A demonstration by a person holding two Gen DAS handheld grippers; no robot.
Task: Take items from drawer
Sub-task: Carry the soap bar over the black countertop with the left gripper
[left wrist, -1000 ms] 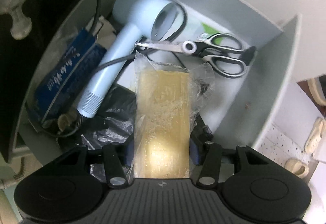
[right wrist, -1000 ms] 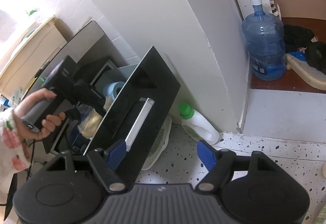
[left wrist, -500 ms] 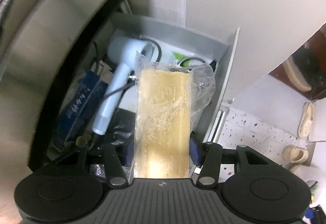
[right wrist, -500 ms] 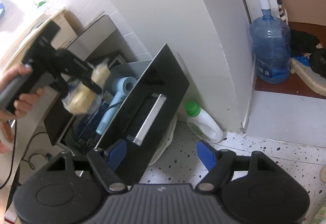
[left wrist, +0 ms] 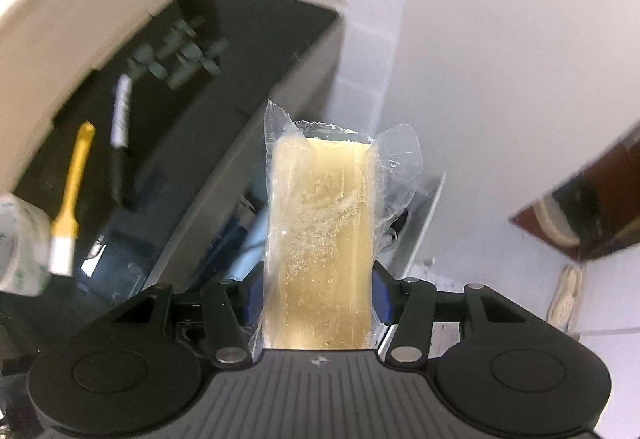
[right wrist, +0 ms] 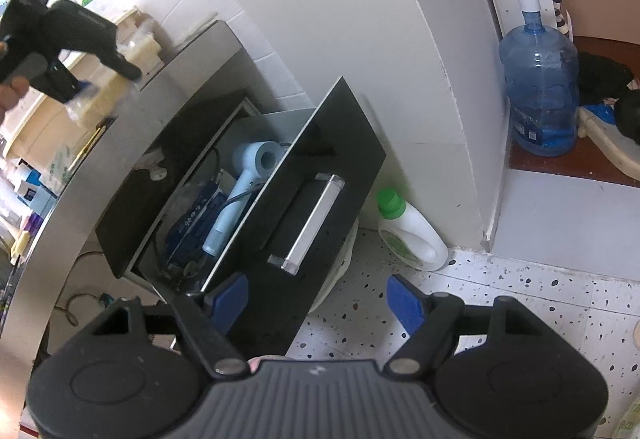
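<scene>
My left gripper (left wrist: 316,303) is shut on a yellow soap bar in a clear wrapper (left wrist: 320,231) and holds it high above the open drawer, near the dark cabinet top (left wrist: 208,87). In the right wrist view the left gripper (right wrist: 76,39) and the soap bar (right wrist: 108,91) show at the upper left. The open drawer (right wrist: 320,175) has a black front and a silver handle (right wrist: 308,223). It holds a pale blue hair dryer (right wrist: 244,183) and a blue packet (right wrist: 192,223). My right gripper (right wrist: 316,299) is open and empty in front of the drawer.
On the cabinet top lie a yellow brush (left wrist: 72,191), a marker pen (left wrist: 120,127) and a tape roll (left wrist: 16,239). A white detergent bottle with a green cap (right wrist: 408,231) stands on the speckled floor. A blue water jug (right wrist: 540,87) stands at the right.
My left gripper has lifted the soap bar up out of the drawer to the level of the cabinet top. The right gripper has stayed open and moved only slightly.
</scene>
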